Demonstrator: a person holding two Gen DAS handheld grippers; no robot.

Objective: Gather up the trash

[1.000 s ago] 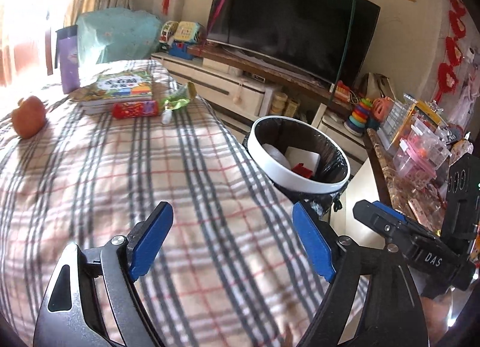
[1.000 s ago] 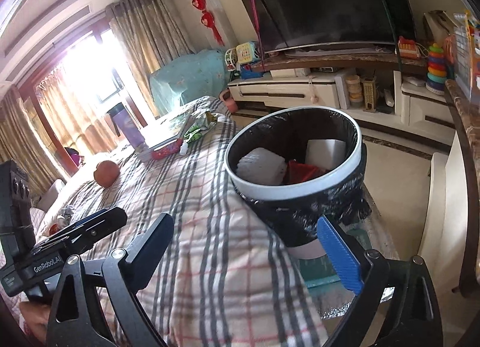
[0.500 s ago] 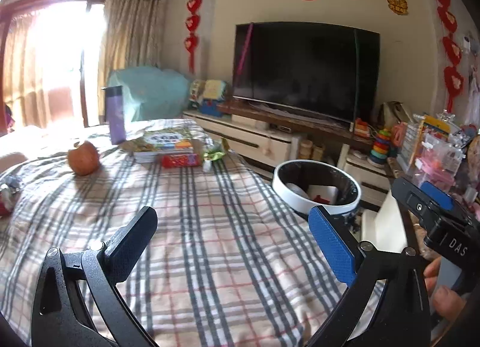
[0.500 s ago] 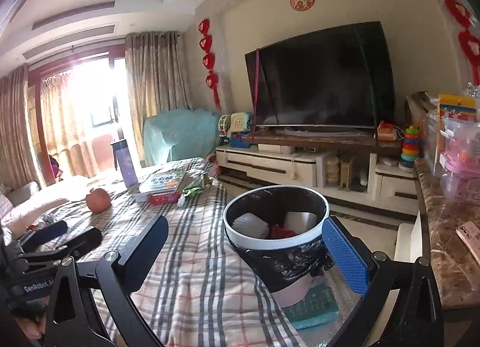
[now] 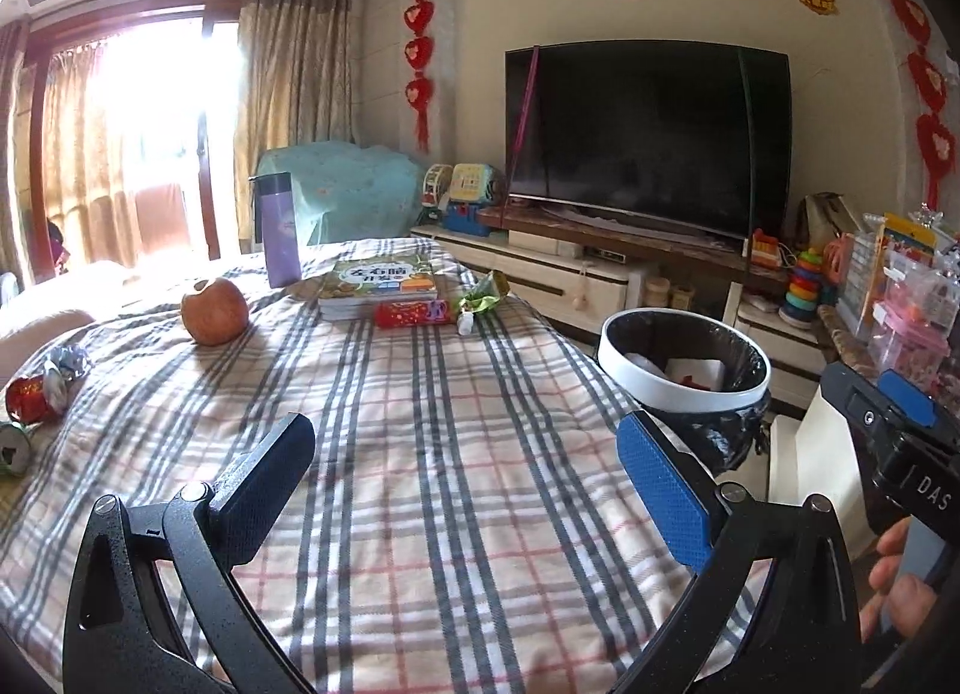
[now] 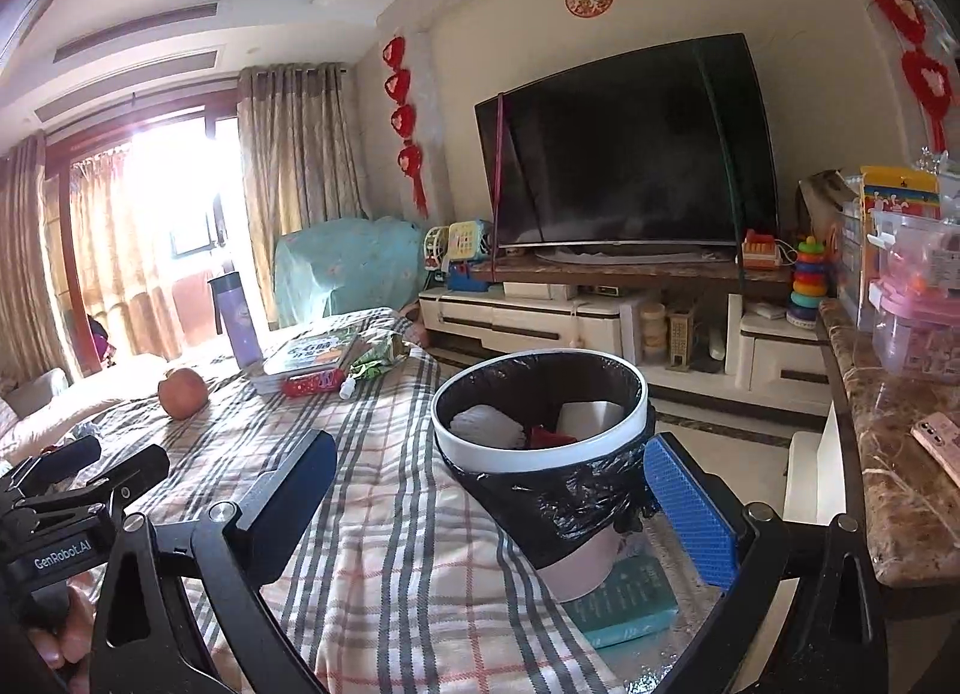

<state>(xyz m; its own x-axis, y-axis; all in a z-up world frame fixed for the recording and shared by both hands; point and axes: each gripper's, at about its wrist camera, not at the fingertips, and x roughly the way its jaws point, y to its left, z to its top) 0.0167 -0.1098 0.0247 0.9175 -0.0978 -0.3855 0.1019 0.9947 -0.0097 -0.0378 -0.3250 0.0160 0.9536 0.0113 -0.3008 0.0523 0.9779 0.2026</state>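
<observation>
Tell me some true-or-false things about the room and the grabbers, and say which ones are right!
1. The bin is empty. False: white and red trash lies inside.
2. Both grippers are open and hold nothing. True: left gripper, right gripper.
3. The apple sits on the book. False: it rests on the blanket, apart from it.
4. The TV is off. True.

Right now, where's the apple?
The apple sits on the plaid blanket, left of centre in the left wrist view, just left of the purple bottle and book stack, across the blanket from the trash bin.
</observation>
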